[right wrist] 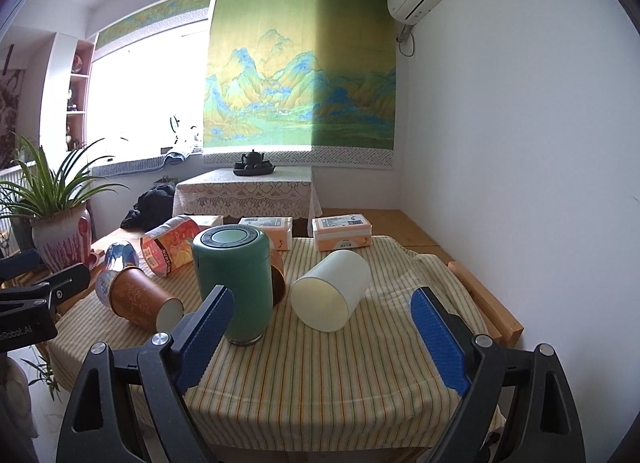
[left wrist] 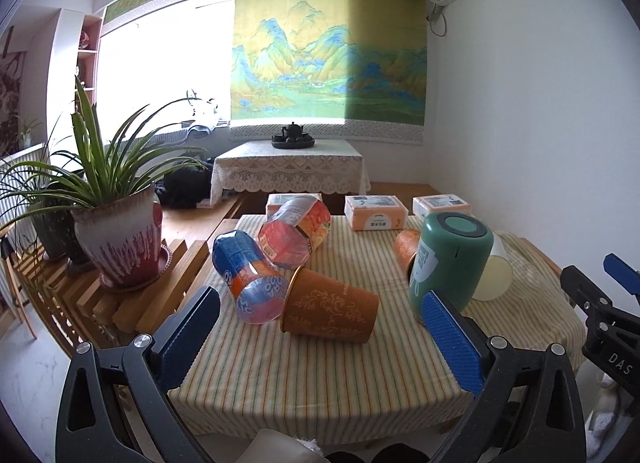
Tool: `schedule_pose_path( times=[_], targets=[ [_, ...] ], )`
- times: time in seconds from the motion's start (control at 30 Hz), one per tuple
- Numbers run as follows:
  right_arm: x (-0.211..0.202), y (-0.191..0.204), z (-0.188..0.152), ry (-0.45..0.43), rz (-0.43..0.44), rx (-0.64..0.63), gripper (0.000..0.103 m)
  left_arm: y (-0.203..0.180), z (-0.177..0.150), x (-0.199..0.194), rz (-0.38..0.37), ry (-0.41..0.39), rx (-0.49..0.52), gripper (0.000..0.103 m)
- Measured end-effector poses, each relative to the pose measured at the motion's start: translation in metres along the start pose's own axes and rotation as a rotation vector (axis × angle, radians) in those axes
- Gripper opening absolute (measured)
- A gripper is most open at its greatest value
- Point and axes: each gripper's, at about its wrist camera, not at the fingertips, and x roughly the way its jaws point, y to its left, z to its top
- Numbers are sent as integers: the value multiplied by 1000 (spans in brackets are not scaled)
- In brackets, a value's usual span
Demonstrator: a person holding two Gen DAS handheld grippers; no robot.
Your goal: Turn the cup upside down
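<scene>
Several cups lie on a striped tablecloth [left wrist: 320,363]. A brown patterned paper cup [left wrist: 330,307] lies on its side in front of my open left gripper [left wrist: 320,327]; it also shows in the right wrist view [right wrist: 140,297]. A white cup [right wrist: 332,291] lies on its side ahead of my open right gripper [right wrist: 320,327]. A green cup [right wrist: 234,283] stands bottom-up, also in the left wrist view [left wrist: 450,263]. A second brown cup [left wrist: 406,249] lies behind it. Both grippers are empty, held near the table's front edge.
A blue-and-orange printed cup [left wrist: 250,277] and an orange printed cup [left wrist: 294,233] lie on their sides at the left. Tissue packs [left wrist: 376,213] line the table's far edge. A potted plant [left wrist: 120,239] stands on a slatted wooden stand to the left.
</scene>
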Motion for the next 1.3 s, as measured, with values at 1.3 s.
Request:
schedule_pose_path(
  times=[1.3],
  targets=[
    [-2,2,0,-2,5,-7,89,1,-1,3,16,-8,-7,102]
  ],
)
